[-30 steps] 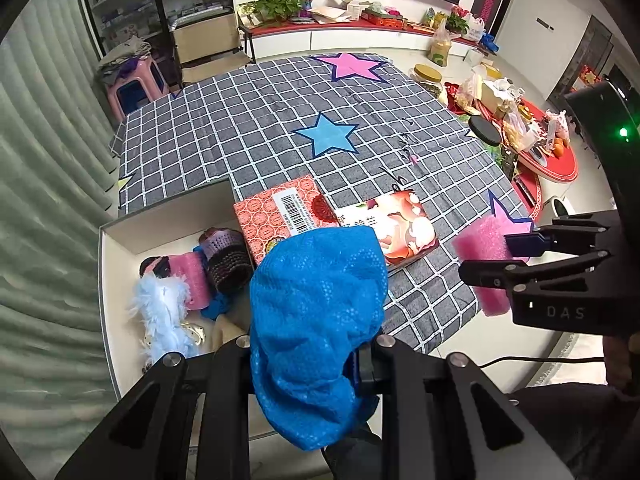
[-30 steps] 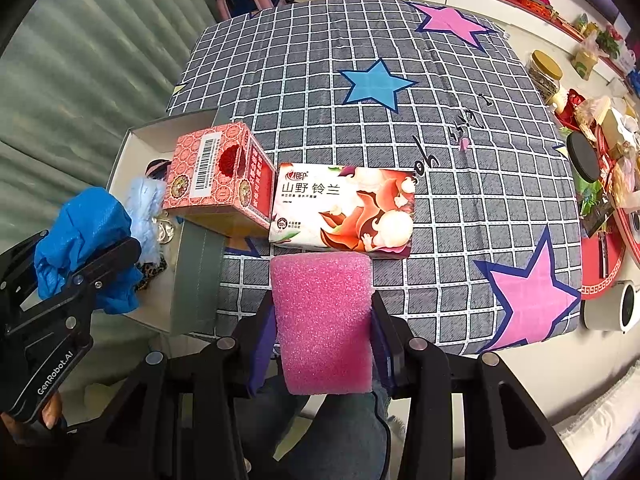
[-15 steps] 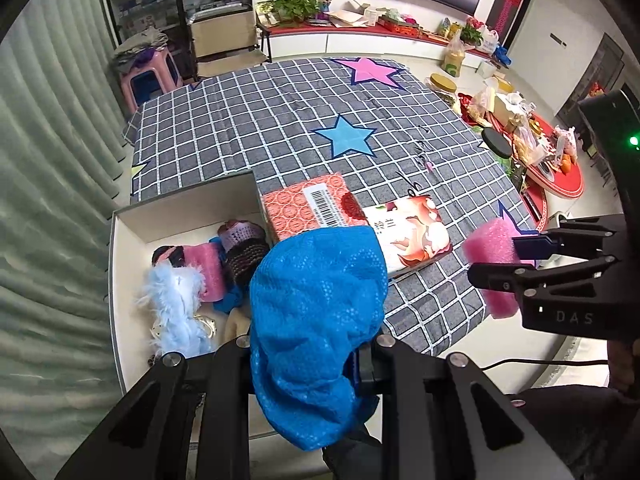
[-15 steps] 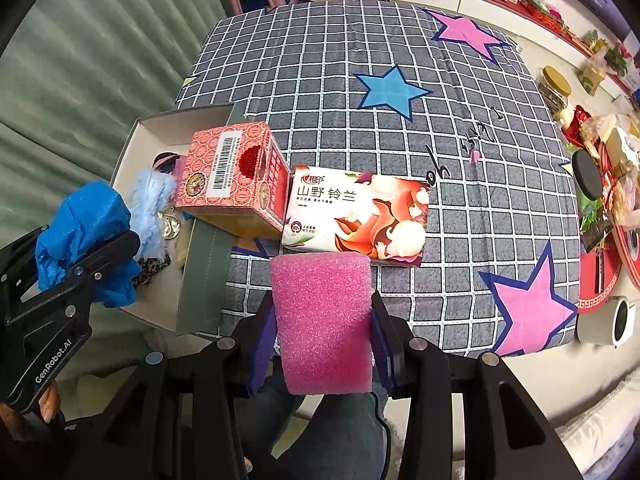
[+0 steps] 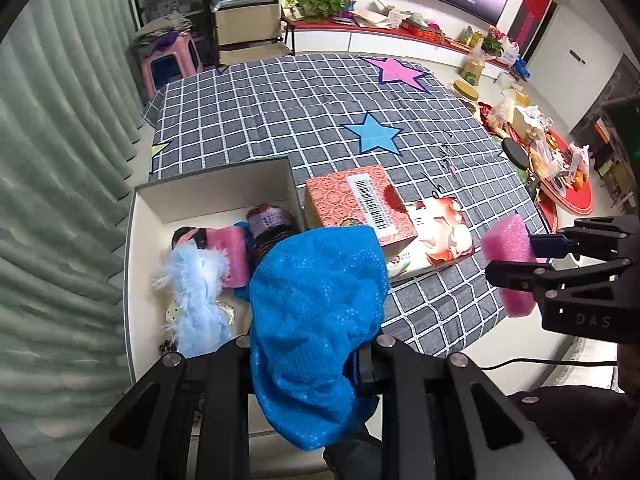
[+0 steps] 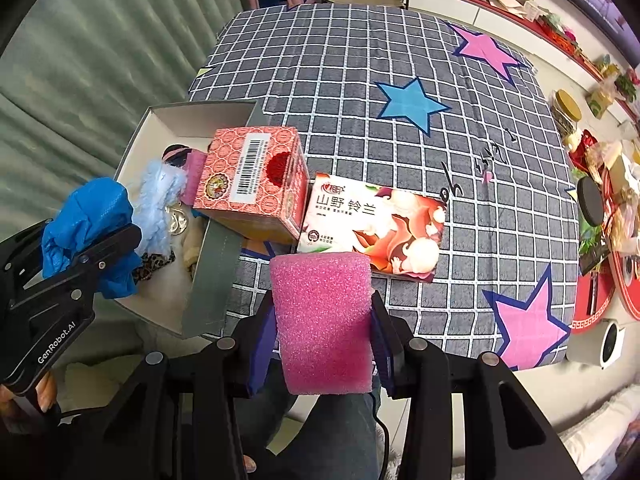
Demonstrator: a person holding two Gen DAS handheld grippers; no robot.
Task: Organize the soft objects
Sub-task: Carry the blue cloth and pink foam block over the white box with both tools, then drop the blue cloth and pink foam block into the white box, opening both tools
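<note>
My left gripper [image 5: 308, 356] is shut on a crumpled blue cloth [image 5: 316, 312], which hangs over the near end of an open grey box [image 5: 212, 184]. Inside the box lie a pale blue fluffy piece [image 5: 196, 296], a pink sponge [image 5: 234, 252] and dark rolled items [image 5: 272, 228]. My right gripper [image 6: 324, 344] is shut on a pink foam block [image 6: 322, 320], held above the table's near edge. In the right wrist view the blue cloth [image 6: 90, 224] and the left gripper [image 6: 80, 256] show at the left, over the box [image 6: 160, 128].
A red patterned carton [image 6: 252, 184] leans on the box's right wall, and a flat flowered tissue pack [image 6: 372, 224] lies beside it. The table carries a grey checked cloth with stars [image 6: 400, 80]. Green curtains [image 5: 52, 160] hang on the left; cluttered floor items [image 5: 552, 160] sit on the right.
Both grippers have shifted toward the box with their loads still held. The box and carton now sit nearer the centre in the left wrist view.
</note>
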